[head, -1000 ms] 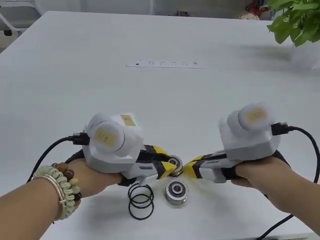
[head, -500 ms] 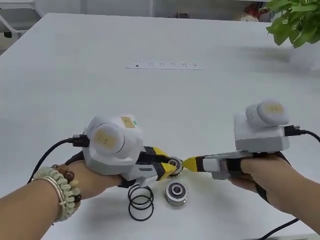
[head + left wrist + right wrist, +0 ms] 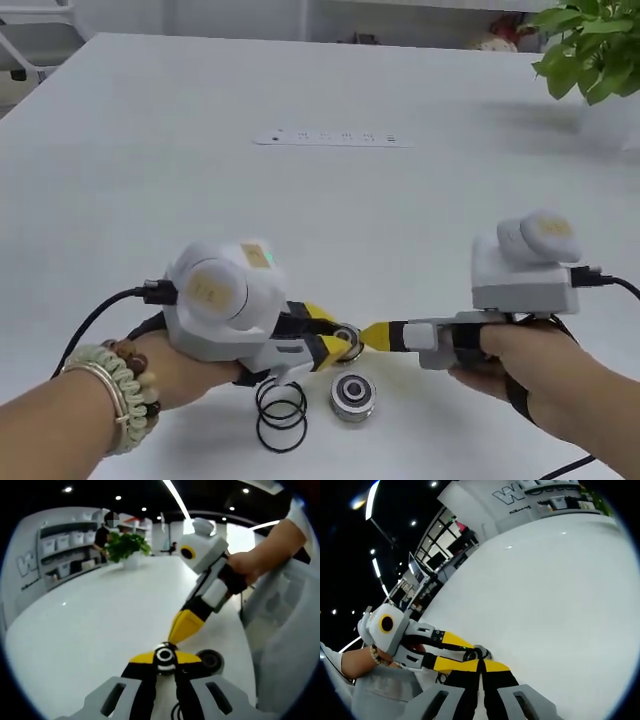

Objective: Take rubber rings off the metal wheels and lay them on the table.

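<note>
My left gripper (image 3: 334,346) (image 3: 165,661) is shut on a small metal wheel (image 3: 348,340) (image 3: 165,655) and holds it just above the table. The right gripper (image 3: 371,335) (image 3: 480,664) comes in from the right with its yellow jaws together, their tips against the wheel's (image 3: 479,653) rim. I cannot tell whether it pinches a rubber ring there. A second metal wheel (image 3: 352,393) (image 3: 210,661) lies flat on the table just below. Black rubber rings (image 3: 281,410) lie overlapping to its left.
A white power strip (image 3: 333,139) lies mid-table further back. A green plant (image 3: 590,45) stands at the far right corner. Cables trail from both grippers toward the near table edge. The white tabletop (image 3: 200,180) stretches wide beyond the hands.
The right gripper has rolled upright and drawn slightly to the right, its tips still at the wheel. The left gripper keeps hold of the wheel almost unmoved.
</note>
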Available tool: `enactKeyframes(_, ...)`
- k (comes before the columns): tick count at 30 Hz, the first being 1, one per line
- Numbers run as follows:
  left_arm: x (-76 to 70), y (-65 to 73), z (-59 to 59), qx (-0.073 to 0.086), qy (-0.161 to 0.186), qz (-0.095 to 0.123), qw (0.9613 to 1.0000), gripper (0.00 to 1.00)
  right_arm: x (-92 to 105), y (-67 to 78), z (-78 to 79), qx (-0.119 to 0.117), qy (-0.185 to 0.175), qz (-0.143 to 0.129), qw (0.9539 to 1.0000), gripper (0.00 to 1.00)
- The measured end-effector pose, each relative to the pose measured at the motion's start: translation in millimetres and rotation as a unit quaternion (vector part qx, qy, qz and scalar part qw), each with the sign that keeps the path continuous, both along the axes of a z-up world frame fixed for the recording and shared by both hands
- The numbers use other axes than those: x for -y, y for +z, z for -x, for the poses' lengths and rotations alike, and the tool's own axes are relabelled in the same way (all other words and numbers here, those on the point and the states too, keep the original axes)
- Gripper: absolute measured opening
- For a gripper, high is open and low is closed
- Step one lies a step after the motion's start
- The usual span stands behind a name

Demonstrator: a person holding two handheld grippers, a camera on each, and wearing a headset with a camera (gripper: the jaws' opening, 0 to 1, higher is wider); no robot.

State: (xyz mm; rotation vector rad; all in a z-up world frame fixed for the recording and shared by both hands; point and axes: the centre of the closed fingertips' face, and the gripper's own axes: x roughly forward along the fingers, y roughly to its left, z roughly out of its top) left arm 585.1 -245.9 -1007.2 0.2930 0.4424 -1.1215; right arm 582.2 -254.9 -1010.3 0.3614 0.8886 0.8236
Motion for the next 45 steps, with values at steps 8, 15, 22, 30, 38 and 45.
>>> enactKeyframes(8, 0.0, 0.0, 0.0, 0.002, 0.002, 0.000, 1.0000, 0.14, -2.8, 2.1, -1.3, -0.001, 0.000, -0.007, 1.0000, 0.00)
enactKeyframes(15, 0.0, 0.0, 0.0, 0.002, 0.002, 0.001, 1.0000, 0.14, -8.5, 5.3, 2.2, 0.008, 0.009, -0.006, 0.9999, 0.00)
enactKeyframes(22, -0.2, 0.0, 0.0, 0.002, 0.001, 0.003, 1.0000, 0.14, -9.9, 6.6, 2.2, 0.010, 0.013, -0.007, 0.9998, 0.00)
enactKeyframes(30, 0.1, 0.0, 0.4, 0.001, 0.001, 0.003, 1.0000, 0.14, -10.5, 7.1, 2.1, 0.015, 0.019, -0.006, 0.9997, 0.00)
enactKeyframes(38, 0.1, -0.1, 0.1, 0.001, 0.000, 0.004, 1.0000, 0.14, -12.6, 10.5, 0.6, 0.018, 0.019, -0.017, 0.9995, 0.00)
enactKeyframes(45, 0.1, -0.2, -0.1, 0.001, 0.000, 0.005, 1.0000, 0.14, -13.8, 10.8, 3.4, 0.019, 0.028, -0.016, 0.9993, 0.00)
